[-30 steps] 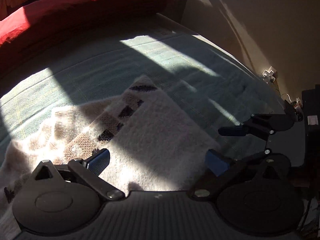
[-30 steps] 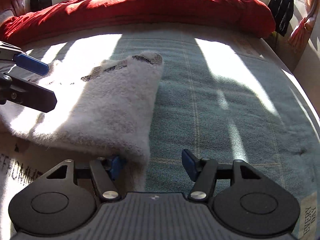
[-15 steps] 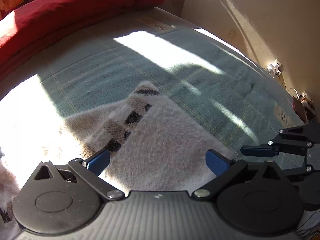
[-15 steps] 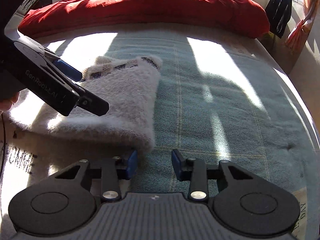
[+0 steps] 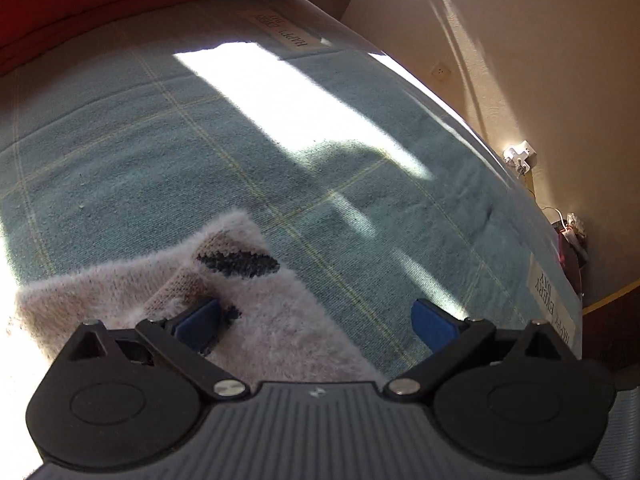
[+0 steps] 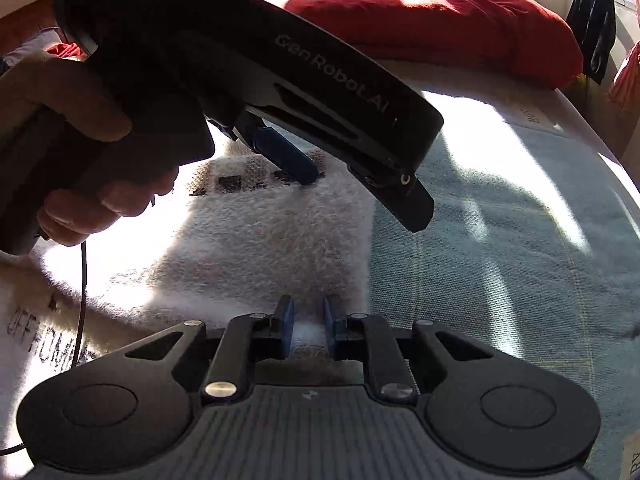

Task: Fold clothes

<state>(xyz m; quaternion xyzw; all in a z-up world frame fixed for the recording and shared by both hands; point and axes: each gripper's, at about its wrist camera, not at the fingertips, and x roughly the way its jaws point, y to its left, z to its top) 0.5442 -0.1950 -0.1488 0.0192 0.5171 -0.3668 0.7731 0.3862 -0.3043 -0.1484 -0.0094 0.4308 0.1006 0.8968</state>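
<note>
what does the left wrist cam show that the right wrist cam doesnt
Only the left wrist view: the beige wall with a socket and the left tongs from behind, jaws wide open over the sweater's patterned corner.

Only the right wrist view: the hand holding the left tongs, hanging clothes, and the right tongs closing on the sweater's near edge, fuzzy fabric between the pads.

Both: the fuzzy cream sweater, the teal blanket and the red duvet.

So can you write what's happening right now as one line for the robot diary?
task: fold clothes | right tongs: closing on fuzzy sweater near edge | left tongs: open over its patterned corner | surface: green blanket
</note>
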